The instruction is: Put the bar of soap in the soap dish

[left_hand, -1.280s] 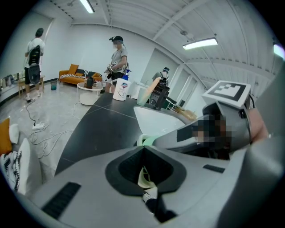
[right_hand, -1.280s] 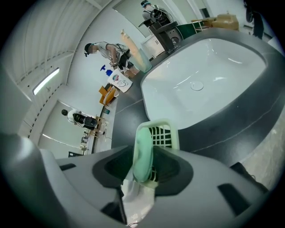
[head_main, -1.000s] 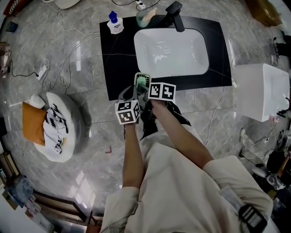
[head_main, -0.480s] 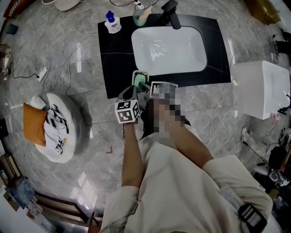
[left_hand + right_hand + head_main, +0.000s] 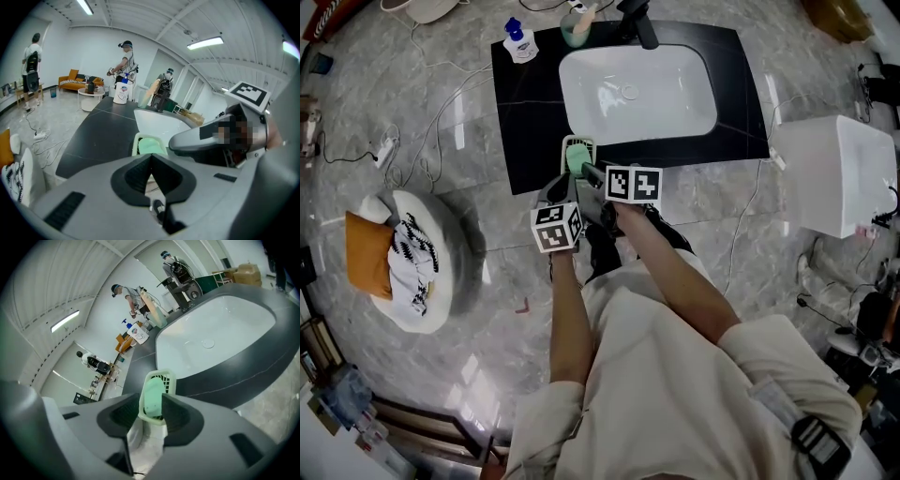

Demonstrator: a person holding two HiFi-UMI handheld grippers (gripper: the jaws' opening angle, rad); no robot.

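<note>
Soap dish: one, centre of frame. Bar of soap: one.
Grippers: two, left gripper and right gripper.
Black worktop: one. White basin: one. Black tap: one, top centre.
Pump bottle: one, upper left. Green cup: one.
White box: one, right edge.
Round white seat: one, left, bearing one orange cushion and one patterned cloth.
Bystanders in left gripper view: three.
</note>
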